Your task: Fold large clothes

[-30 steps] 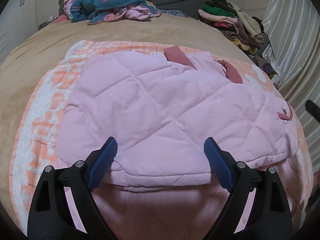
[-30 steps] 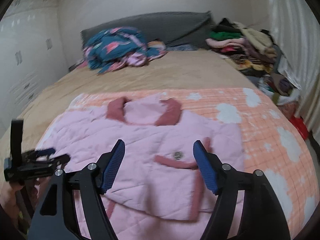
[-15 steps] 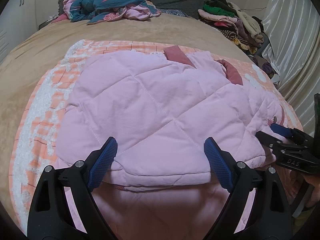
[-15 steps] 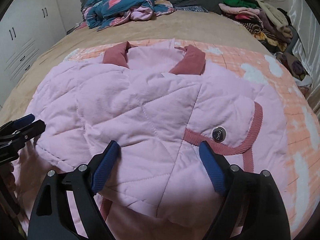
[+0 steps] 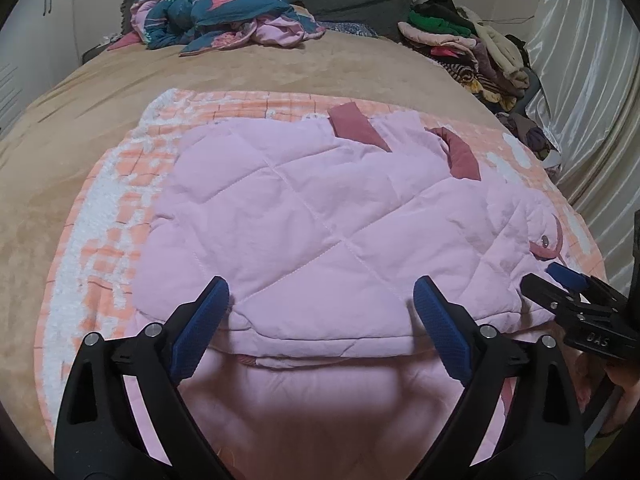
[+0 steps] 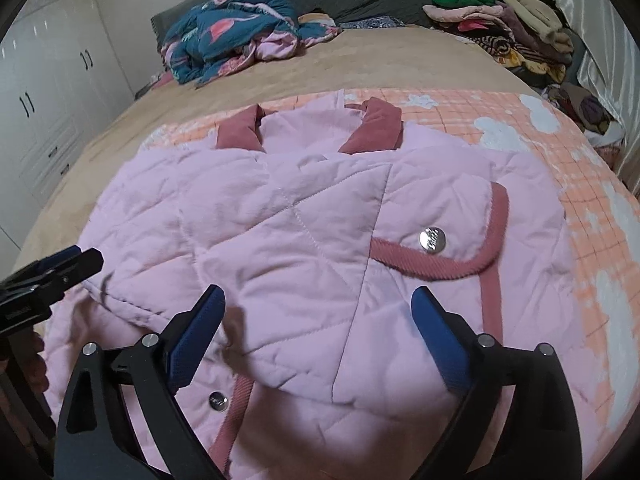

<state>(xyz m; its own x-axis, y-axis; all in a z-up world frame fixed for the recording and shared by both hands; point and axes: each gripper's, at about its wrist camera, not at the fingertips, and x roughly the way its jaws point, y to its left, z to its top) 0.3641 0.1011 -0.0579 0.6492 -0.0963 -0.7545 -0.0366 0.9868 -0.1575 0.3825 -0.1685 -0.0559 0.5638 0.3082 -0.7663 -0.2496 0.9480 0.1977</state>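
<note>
Pale pink quilted jacket with dusty-rose corduroy collar and trim [image 5: 320,236] lies partly folded on an orange-and-white checked fleece blanket [image 5: 100,216], itself spread over a tan bedspread [image 5: 80,92]. Folded upper layer ends in a soft edge near the camera; a lower layer shows beyond it.

Left gripper [image 5: 322,312]: blue pads spread wide and opening, poised over that near fold edge, nothing pinched. Right gripper [image 6: 318,320]: jaws also opening, wide apart over the trimmed pocket flap with silver snap [image 6: 432,239], not pressing cloth.

Open tan bedding to the left and beyond the collar. Crumpled teal flamingo-print quilt [image 5: 216,4] at the headboard. Heap of mixed clothes [image 5: 472,48] crowds the far right edge beside a pale satin curtain [image 5: 592,100].
</note>
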